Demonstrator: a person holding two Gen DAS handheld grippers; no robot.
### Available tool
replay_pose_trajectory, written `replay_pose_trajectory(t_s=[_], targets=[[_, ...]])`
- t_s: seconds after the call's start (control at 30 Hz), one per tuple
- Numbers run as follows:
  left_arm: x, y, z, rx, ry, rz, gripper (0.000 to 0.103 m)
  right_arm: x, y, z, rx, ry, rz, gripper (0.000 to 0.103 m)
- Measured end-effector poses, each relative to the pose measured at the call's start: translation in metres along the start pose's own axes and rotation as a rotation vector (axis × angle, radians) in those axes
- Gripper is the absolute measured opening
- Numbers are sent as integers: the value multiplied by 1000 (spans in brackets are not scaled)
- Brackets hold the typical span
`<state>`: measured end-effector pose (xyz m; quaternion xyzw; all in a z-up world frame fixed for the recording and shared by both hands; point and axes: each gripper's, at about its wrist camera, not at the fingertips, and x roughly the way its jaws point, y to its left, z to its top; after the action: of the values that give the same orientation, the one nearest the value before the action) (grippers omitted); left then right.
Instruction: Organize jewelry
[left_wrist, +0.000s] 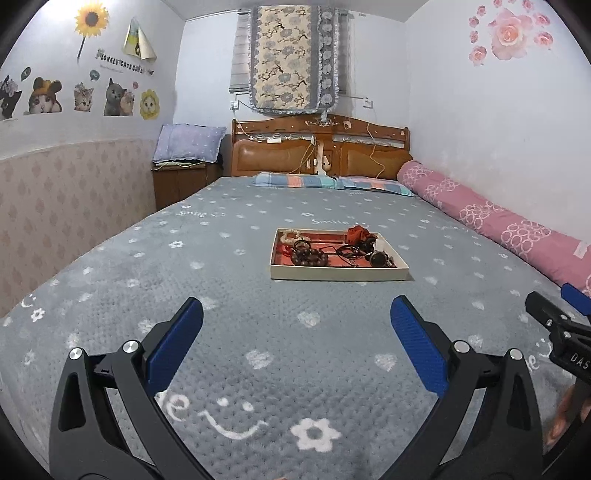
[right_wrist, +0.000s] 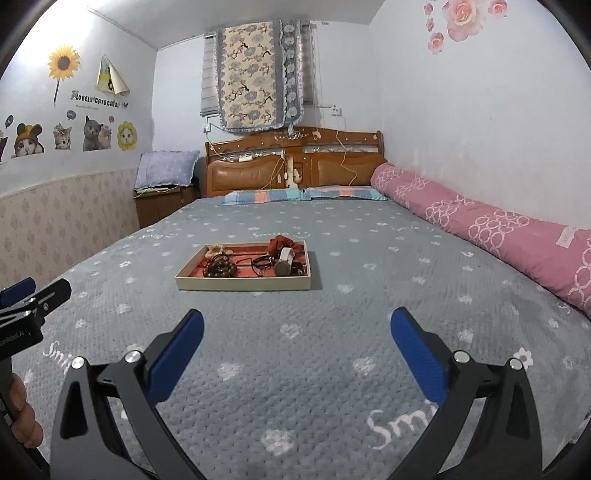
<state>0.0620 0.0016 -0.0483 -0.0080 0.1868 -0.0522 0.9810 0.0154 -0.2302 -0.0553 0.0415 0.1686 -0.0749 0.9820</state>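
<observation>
a grey bedspread (left_wrist: 258, 332) with white flowers and hearts covers the bed, with a wooden headboard (left_wrist: 320, 147) and striped pillows (left_wrist: 295, 181) at its far end. a pink rolled quilt (left_wrist: 491, 225) lies along the right wall; cat stickers (left_wrist: 81, 98) and a sunflower sticker (left_wrist: 91, 17) decorate the left wall

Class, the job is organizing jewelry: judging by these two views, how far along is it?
Barely begun. Done: nothing visible; the bead bracelet, dark cords and red fabric piece lie jumbled in the tray on the bed. In hand: nothing; the left tool and right tool hover open and empty, short of the tray. Left: all the sorting.
</observation>
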Motion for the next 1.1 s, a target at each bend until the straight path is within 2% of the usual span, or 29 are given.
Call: replay_pose_trajectory(t_s=[0.4, 1.1], targets=[[-2, -5, -5, 4, -10, -8, 98, -1, 2, -14, -16, 16, -5, 99], [-9, -11, -8, 18, -25, -17, 98, -10, 6, -8, -22, -3, -5, 99]])
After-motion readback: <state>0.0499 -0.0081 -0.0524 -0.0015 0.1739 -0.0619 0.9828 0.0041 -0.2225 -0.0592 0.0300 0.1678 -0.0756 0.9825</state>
